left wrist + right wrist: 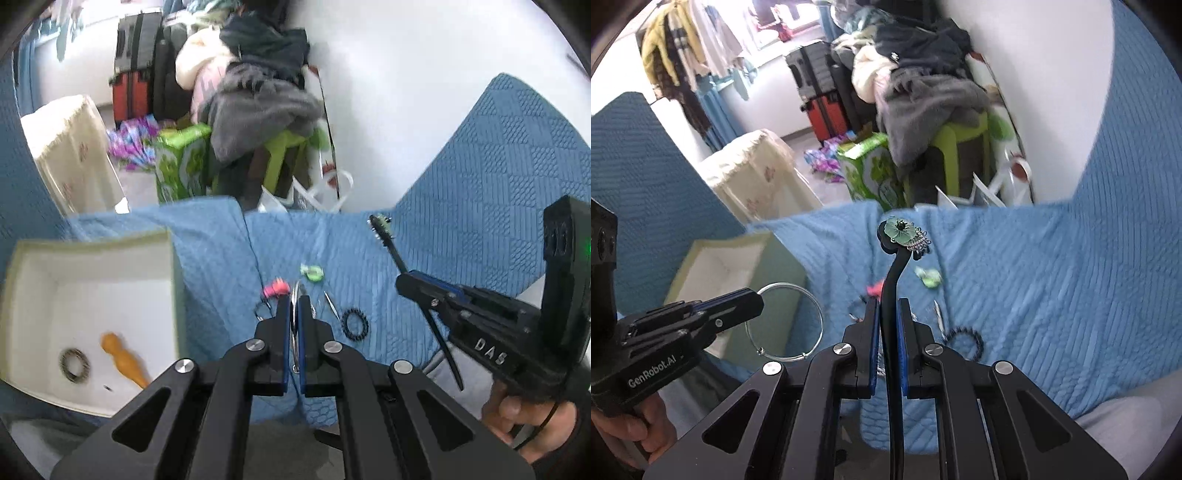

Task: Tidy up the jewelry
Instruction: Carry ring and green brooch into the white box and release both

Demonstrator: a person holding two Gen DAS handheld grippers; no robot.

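My left gripper [294, 300] is shut on a thin silver bangle [294, 332], edge-on here and seen as a full ring in the right wrist view [790, 321], held above the blue quilt. My right gripper [888, 306] is shut on a black hair stick [892, 295] with a green flower ornament [903, 232] at its tip; the stick also shows in the left wrist view [391, 247]. A white open box [22, 295] at the left holds a dark bead ring [75, 363] and an orange piece [123, 360]. On the quilt lie a pink item [275, 288], a green item [312, 272], a silver pin [331, 304] and a black bead bracelet [355, 325].
The blue quilt [480, 221] covers the seat and rises at the right. Beyond its far edge stand a green stool [284, 155] heaped with clothes, a green carton [181, 166], suitcases [136, 66] and a cream covered cabinet [70, 155].
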